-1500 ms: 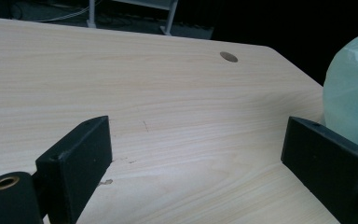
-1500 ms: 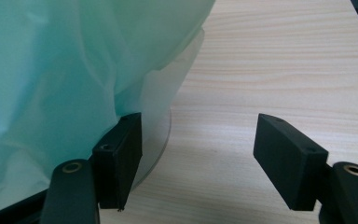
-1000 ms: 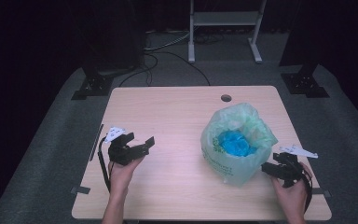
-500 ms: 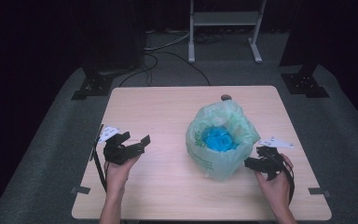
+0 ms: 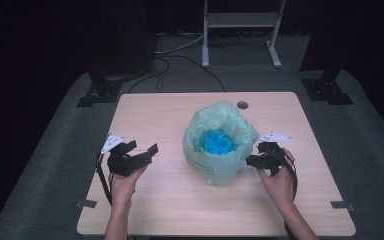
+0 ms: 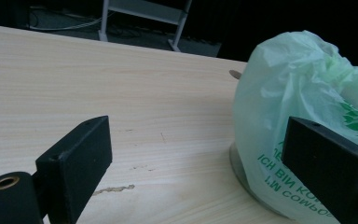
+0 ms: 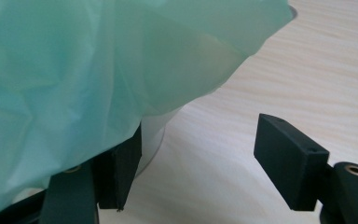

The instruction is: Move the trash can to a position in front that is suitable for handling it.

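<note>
Two forearms are seen entering over the near edge of the pale wooden desk (image 5: 145,210). The left black two-jaw gripper (image 5: 141,156) is held toward the desk's left edge, jaws spread wide with only bare wood between them, well apart from the bag. The right black two-jaw gripper (image 5: 254,161) is held just beside the bag's right side; its jaws are parted, and one is draped by loose plastic in the right gripper view, nothing being pinched. The crumpled pale green translucent plastic bag (image 5: 219,145) with dark green print stands upright near the desk's middle, mouth open, blue crumpled material (image 5: 216,142) visible inside. A small round dark hole (image 5: 242,105) is noted by the far edge. Beyond, a white metal frame (image 5: 240,22) and cables (image 5: 175,50) lie on grey floor.
</note>
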Tool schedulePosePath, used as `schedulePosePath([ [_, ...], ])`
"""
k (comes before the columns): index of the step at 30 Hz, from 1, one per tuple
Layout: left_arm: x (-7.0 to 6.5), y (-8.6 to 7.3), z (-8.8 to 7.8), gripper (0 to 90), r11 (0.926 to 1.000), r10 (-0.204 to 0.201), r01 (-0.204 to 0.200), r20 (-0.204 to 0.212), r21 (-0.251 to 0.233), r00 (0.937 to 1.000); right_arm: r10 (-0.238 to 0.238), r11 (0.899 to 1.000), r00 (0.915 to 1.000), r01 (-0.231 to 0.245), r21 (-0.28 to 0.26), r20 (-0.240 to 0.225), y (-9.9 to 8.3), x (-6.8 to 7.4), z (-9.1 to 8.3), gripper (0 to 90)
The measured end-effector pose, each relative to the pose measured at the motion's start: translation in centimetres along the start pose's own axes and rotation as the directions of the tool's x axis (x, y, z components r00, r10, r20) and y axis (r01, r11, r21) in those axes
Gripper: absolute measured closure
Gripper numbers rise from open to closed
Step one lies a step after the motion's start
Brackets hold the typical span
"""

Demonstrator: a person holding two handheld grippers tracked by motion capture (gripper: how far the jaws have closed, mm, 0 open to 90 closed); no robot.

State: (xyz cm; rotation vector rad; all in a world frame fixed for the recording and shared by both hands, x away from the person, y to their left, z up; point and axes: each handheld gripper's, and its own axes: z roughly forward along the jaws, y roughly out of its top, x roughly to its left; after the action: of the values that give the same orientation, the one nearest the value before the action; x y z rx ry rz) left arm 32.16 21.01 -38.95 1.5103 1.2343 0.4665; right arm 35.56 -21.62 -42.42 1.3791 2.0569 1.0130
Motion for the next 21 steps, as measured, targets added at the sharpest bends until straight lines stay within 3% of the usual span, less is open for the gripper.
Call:
schedulePosePath([
  [9, 0.2, 0.2, -0.3, 7.5, 0.9999, -0.007, 0.007, 0.006, -0.009, 1.0000, -0.004, 1.000, 0.9966, 0.001, -0.029, -0.083, 2.5, 1.1, 2.3, 32.2],
  [21, -0.1, 0.5, -0.6, 7.5, 0.9997, -0.006, 0.006, 0.033, -0.022, 0.9994, -0.021, 1.000, 0.9908, 0.018, -0.024, -0.134, 4.3, 3.4, 4.0, 32.2],
])
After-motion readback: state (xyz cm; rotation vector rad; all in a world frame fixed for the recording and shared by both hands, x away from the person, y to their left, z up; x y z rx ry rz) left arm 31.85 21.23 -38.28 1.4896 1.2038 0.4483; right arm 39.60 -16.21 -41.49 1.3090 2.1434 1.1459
